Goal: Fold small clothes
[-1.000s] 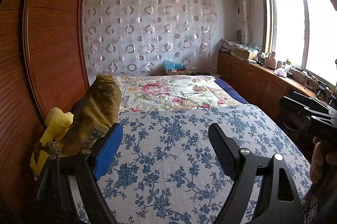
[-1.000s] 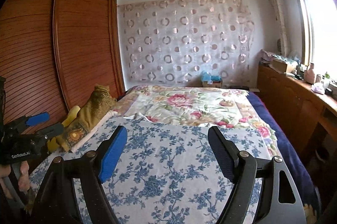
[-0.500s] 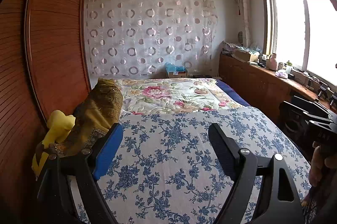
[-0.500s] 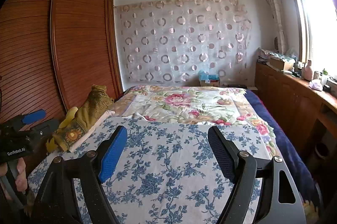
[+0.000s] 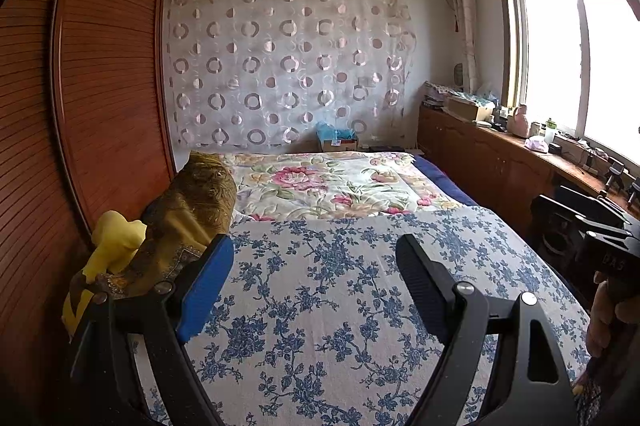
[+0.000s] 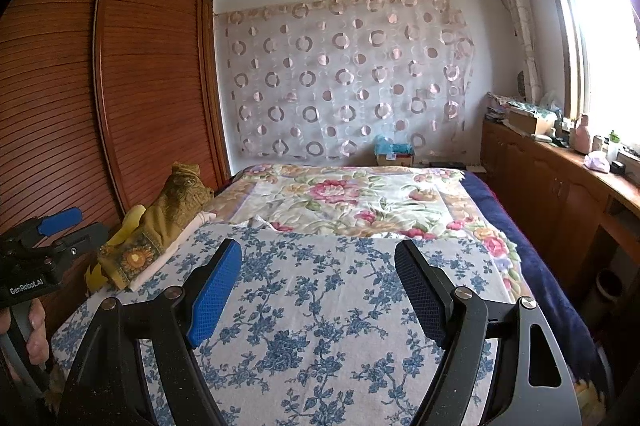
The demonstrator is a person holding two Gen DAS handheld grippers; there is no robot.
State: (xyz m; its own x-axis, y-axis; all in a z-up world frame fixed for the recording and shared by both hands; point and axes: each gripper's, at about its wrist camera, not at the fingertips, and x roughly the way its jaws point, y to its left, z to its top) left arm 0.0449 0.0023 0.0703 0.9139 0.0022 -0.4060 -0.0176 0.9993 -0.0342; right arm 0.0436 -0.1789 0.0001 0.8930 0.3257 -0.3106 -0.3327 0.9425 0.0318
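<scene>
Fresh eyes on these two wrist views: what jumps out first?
The bed's blue-flowered sheet fills the foreground, with a pink-flowered quilt spread behind it. On the bed's left edge, by the wooden wardrobe, sits a heap of clothes: an ochre patterned piece over a yellow one. The left tool and right tool both hang open above the sheet, holding nothing.

A bed (image 5: pixel 460 186) fills the room from near edge to far wall. Its near half is covered by a white sheet with blue flowers (image 5: pixel 340 286); the far half by a cream quilt with pink flowers (image 5: pixel 320 182). Along the bed's left edge, beside a wooden wardrobe, lies a heap of clothes: an olive-gold patterned garment (image 5: pixel 192 210) with a yellow garment (image 5: pixel 112 246) touching its near end
</scene>
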